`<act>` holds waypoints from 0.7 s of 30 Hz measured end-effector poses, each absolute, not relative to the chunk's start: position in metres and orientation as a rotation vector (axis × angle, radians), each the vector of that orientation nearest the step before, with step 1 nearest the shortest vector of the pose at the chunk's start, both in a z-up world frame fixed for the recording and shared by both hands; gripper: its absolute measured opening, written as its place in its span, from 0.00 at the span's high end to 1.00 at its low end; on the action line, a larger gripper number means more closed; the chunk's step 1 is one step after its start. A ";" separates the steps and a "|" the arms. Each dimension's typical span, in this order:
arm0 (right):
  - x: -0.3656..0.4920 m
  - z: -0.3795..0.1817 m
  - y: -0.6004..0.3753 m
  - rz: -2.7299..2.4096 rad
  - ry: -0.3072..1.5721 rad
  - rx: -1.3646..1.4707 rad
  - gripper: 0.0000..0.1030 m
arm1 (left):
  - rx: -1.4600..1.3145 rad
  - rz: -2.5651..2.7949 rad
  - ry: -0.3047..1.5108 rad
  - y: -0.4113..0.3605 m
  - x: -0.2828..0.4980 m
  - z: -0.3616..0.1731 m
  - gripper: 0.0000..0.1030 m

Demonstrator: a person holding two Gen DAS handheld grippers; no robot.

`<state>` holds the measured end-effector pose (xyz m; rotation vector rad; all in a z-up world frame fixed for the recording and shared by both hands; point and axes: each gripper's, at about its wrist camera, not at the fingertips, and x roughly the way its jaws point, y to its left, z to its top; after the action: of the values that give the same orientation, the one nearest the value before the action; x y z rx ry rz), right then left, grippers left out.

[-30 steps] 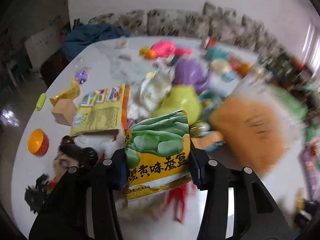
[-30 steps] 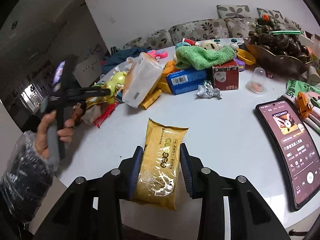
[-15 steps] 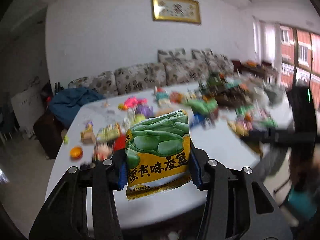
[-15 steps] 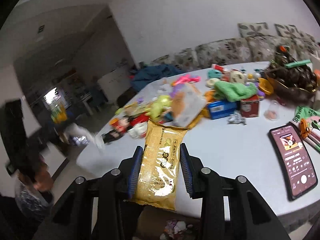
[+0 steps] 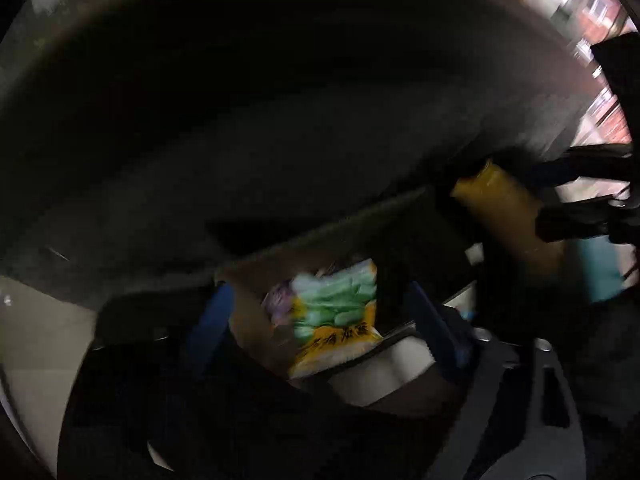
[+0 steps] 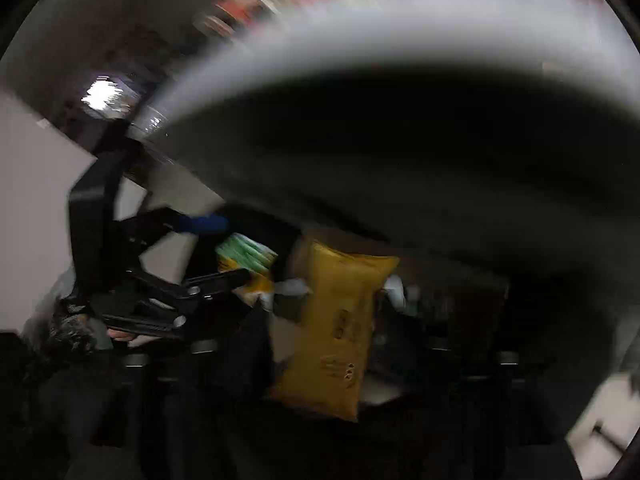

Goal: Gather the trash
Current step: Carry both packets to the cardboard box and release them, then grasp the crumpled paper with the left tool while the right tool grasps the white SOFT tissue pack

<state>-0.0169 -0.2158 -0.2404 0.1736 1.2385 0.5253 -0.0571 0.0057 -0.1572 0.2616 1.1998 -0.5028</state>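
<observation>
near, lower centre: left gripper (image 5: 320,320) spread, green packet (image 5: 336,316) loose between the fingers, apparently dropping into a cardboard box (image 5: 248,320). right gripper (image 6: 340,320) pinching yellow packet (image 6: 340,320) beside it. likely step: binning; next, release yellow over the box. far, upper frame: table underside (image 5: 280,100). box contents blurred.

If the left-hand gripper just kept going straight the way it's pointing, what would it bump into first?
Probably the cardboard box below the table edge. The left gripper points down into it, and the green-and-yellow snack bag sits between its open blue fingers, so the bag would arrive first. Blur makes depth uncertain.
</observation>
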 end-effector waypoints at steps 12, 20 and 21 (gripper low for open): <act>-0.004 -0.057 -0.252 0.490 0.711 0.092 0.09 | 0.103 -0.530 1.009 0.033 -0.056 -0.074 0.14; 0.171 -0.030 -0.285 0.301 0.733 0.313 0.07 | 0.029 -0.474 0.792 0.034 -0.042 0.005 0.11; 0.185 -0.044 -0.293 0.322 0.767 0.466 0.07 | 0.031 -0.461 0.789 0.034 -0.042 0.006 0.11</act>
<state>0.1850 -0.2932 -0.0444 0.4661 0.7670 0.3219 -0.0417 0.0341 0.0057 0.0308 0.7887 -0.4613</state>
